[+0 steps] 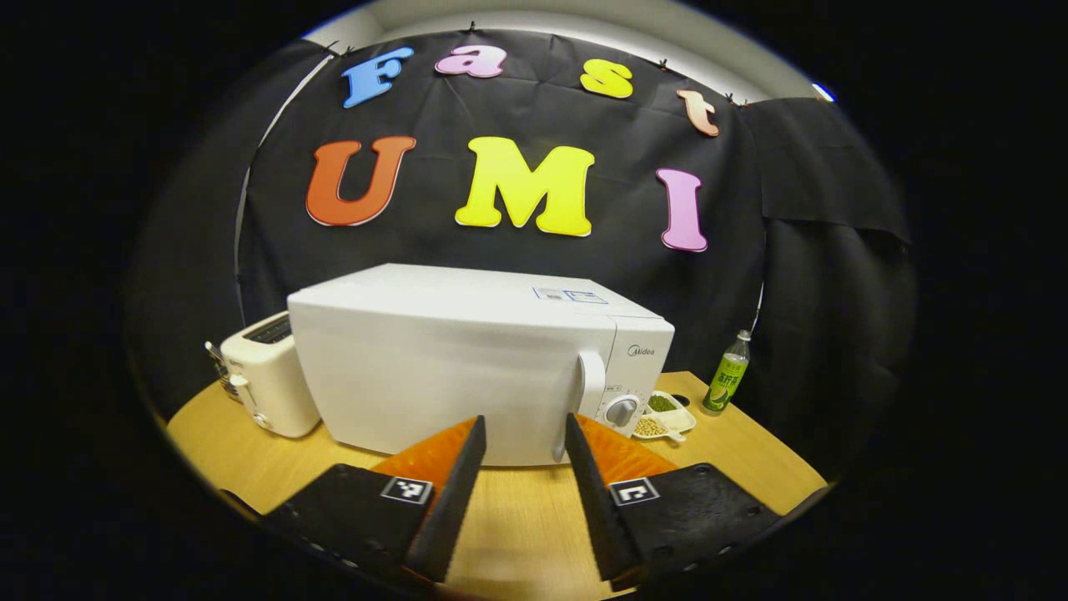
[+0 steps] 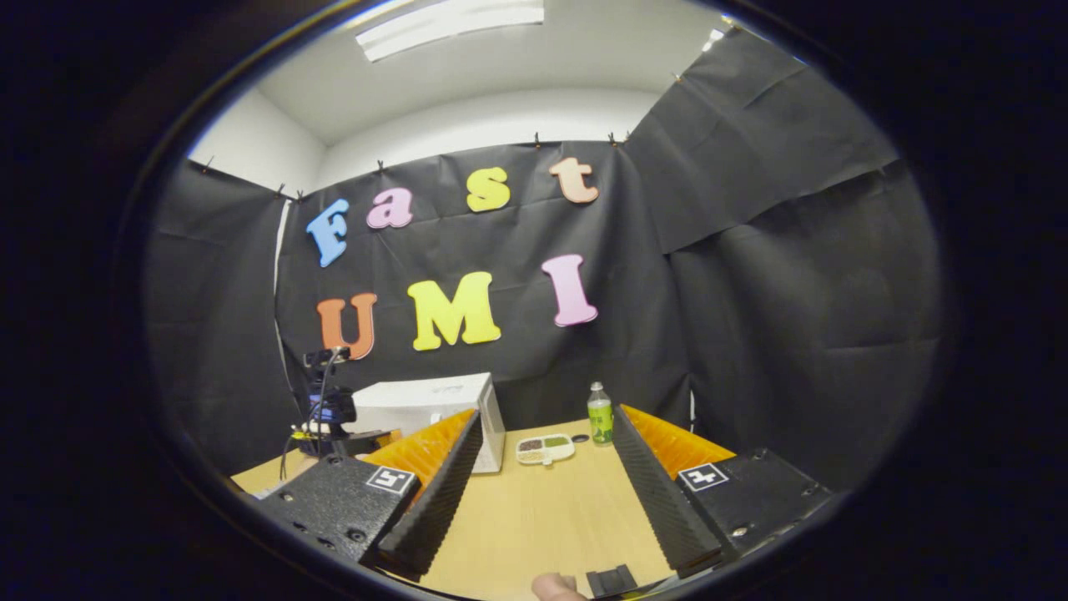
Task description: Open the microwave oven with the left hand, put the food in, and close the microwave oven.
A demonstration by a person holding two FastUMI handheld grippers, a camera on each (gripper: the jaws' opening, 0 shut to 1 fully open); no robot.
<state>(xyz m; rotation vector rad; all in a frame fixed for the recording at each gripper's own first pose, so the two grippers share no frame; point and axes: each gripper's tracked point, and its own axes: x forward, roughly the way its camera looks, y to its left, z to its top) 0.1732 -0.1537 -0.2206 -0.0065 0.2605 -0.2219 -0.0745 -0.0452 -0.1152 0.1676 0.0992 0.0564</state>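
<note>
Toaster (image 1: 265,386) partly behind closed microwave (image 1: 467,359); dish (image 1: 663,415) contents indistinct.

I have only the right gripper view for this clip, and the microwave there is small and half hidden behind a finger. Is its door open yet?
Observer: No. In the left gripper view the microwave has its door shut, and nothing touches the handle.
Operator: Where is the left gripper, then?
Observer: The left gripper faces the microwave's front, short of the handle, with its fingers apart and nothing between them.
Operator: Is there anything on the microwave's other side that I miss?
Observer: A white toaster stands just to its left as that view shows it.
</note>
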